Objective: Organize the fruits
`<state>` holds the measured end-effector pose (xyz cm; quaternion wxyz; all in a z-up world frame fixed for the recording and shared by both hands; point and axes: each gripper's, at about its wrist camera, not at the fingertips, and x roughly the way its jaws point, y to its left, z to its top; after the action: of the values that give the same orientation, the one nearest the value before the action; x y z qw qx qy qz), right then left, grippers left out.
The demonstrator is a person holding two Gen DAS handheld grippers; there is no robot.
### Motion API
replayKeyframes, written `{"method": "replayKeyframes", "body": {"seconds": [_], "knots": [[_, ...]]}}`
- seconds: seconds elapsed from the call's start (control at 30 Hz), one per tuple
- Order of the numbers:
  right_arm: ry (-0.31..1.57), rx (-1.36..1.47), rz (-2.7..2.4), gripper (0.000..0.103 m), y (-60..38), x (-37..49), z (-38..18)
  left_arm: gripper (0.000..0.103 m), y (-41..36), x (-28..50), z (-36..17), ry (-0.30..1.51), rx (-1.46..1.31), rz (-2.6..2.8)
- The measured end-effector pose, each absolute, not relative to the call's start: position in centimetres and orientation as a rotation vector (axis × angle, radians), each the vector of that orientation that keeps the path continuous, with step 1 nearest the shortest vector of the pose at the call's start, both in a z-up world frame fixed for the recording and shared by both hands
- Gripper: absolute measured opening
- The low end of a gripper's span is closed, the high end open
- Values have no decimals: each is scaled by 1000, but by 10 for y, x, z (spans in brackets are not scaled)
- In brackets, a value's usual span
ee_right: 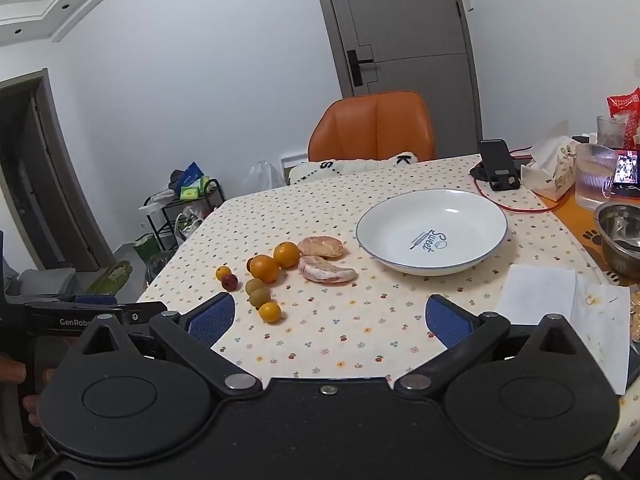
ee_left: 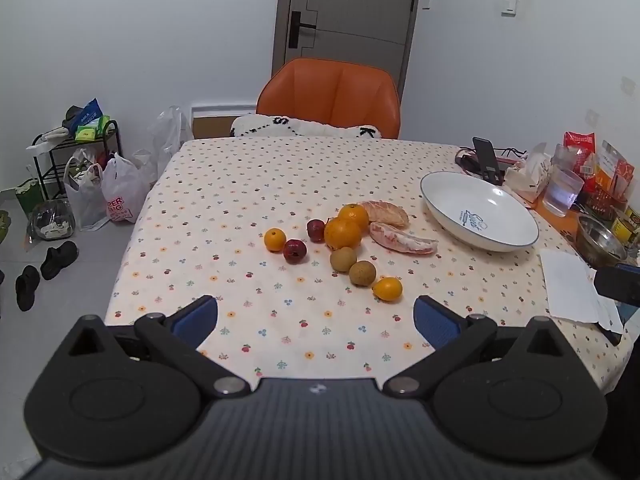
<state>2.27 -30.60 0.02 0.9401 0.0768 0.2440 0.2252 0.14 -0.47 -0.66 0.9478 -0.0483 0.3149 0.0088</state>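
Note:
Several fruits lie loose on the flowered tablecloth [ee_left: 248, 184]: a big orange [ee_left: 342, 233] [ee_right: 264, 268], a second orange [ee_left: 353, 216] [ee_right: 286, 254], small oranges [ee_left: 275, 239] [ee_left: 387, 288], two dark red fruits [ee_left: 295, 251], two brown-green fruits [ee_left: 343, 259], and two peeled pomelo segments [ee_left: 402, 238] [ee_right: 326, 269]. An empty white bowl [ee_left: 480, 210] [ee_right: 432, 230] stands to their right. My left gripper [ee_left: 316, 322] is open above the near table edge. My right gripper [ee_right: 330, 320] is open too, nearer the bowl. Nothing is held.
An orange chair [ee_left: 332, 96] stands behind the table. At the right are a phone stand [ee_right: 498, 164], tissue pack [ee_right: 552, 168], glass [ee_right: 594, 176], steel bowl [ee_right: 620, 240] and white paper [ee_right: 560, 304]. Bags, a rack and shoes [ee_left: 44, 268] sit on the floor at left.

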Motion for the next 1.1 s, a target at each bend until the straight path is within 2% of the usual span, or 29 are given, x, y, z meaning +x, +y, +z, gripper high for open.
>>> {"method": "replayKeyframes", "body": {"seconds": [1.1], "knots": [[507, 122, 448, 103, -303, 23, 6, 103, -5, 3, -4, 637, -126, 18]]}}
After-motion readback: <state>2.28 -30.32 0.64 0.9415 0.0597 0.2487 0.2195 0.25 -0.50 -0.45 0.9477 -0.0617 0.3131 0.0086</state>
